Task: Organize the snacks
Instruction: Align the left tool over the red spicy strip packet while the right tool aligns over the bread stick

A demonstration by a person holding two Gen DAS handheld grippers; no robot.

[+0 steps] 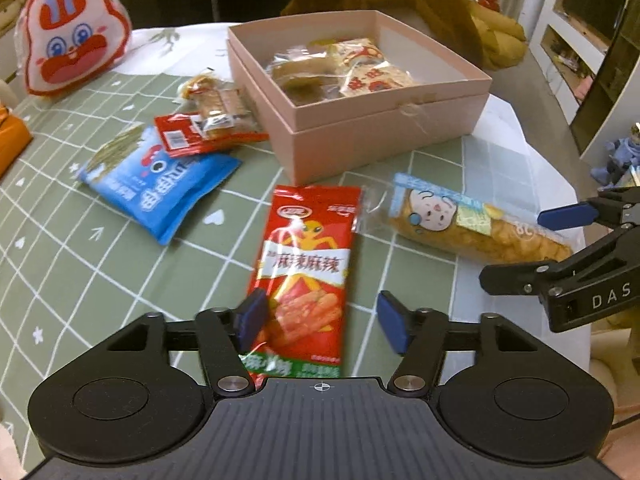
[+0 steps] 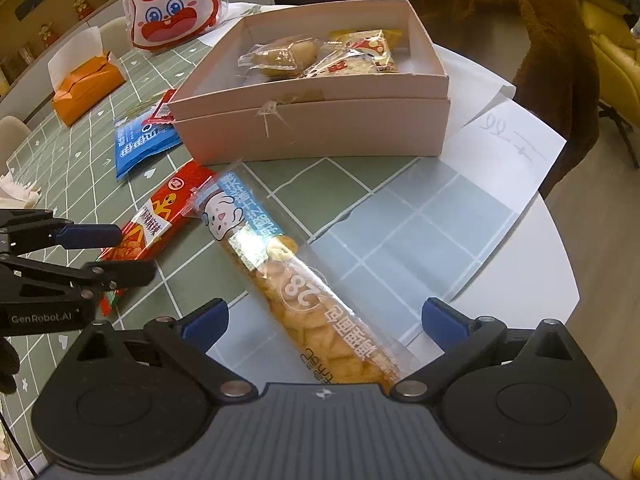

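Both grippers, left (image 1: 318, 322) and right (image 2: 324, 320), are hanging wide open and empty below the box (image 1: 384, 128), straddling the red pack (image 1: 306, 268) and bread (image 2: 304, 296) (I'd be squeezing mid-pack, gently).

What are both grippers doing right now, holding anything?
Left gripper: open, holding nothing, fingers either side of the red spicy-strip snack packet.
Right gripper: open, holding nothing, fingers straddling the long clear bread packet.

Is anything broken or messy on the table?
Yes. The pink box has scruffy, torn tape stuck on its front wall. Snacks lie scattered outside it: a red packet, a long clear bread packet and a blue packet with a small red packet overlapping it. Nothing looks spilled.
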